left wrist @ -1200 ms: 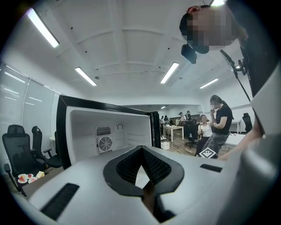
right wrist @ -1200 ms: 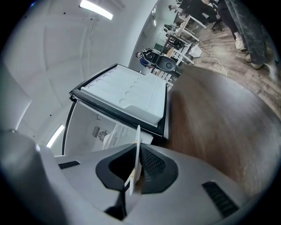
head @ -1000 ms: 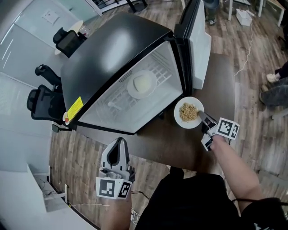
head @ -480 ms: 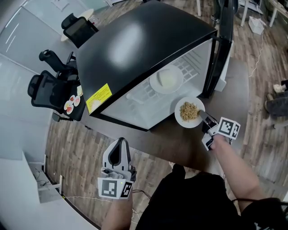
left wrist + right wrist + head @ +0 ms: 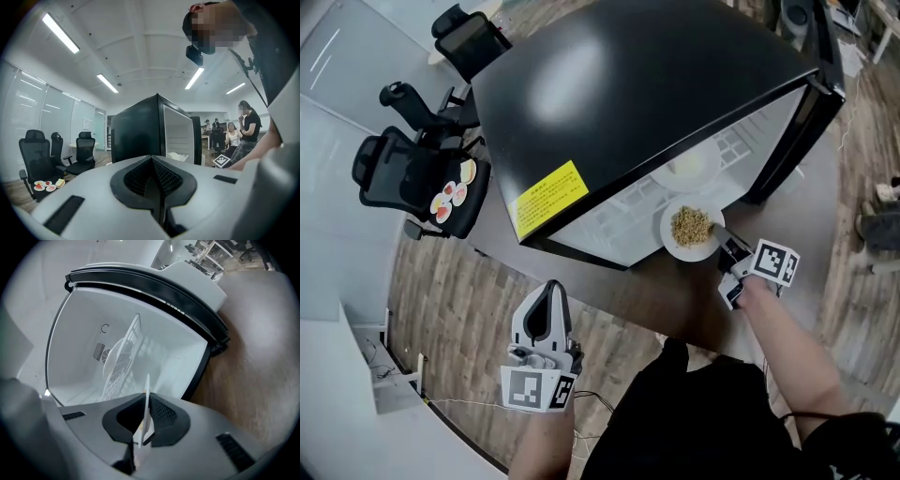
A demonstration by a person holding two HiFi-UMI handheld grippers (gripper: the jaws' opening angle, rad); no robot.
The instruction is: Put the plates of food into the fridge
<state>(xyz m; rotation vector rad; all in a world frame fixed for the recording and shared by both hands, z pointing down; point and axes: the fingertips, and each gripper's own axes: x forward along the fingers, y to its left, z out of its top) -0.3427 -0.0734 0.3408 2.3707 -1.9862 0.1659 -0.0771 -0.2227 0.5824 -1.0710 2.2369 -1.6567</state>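
Note:
A white plate of brown food hangs level at the open front of the black fridge, overlapping its lower edge. My right gripper is shut on the plate's near rim. In the right gripper view that plate rim shows edge-on between the jaws, with the fridge's white inside ahead. Another white plate lies on the wire shelf inside. My left gripper is low at the left, away from the fridge, shut and holding nothing. In the left gripper view the fridge stands ahead.
The fridge stands on a brown table, its door swung open at the right. A black office chair at the left carries plates of food. Several people are in the room's background.
The fridge's open front has come nearer to the held plate, which now overlaps the opening's lower edge. Both grippers have travelled along with me; their grips look unchanged.

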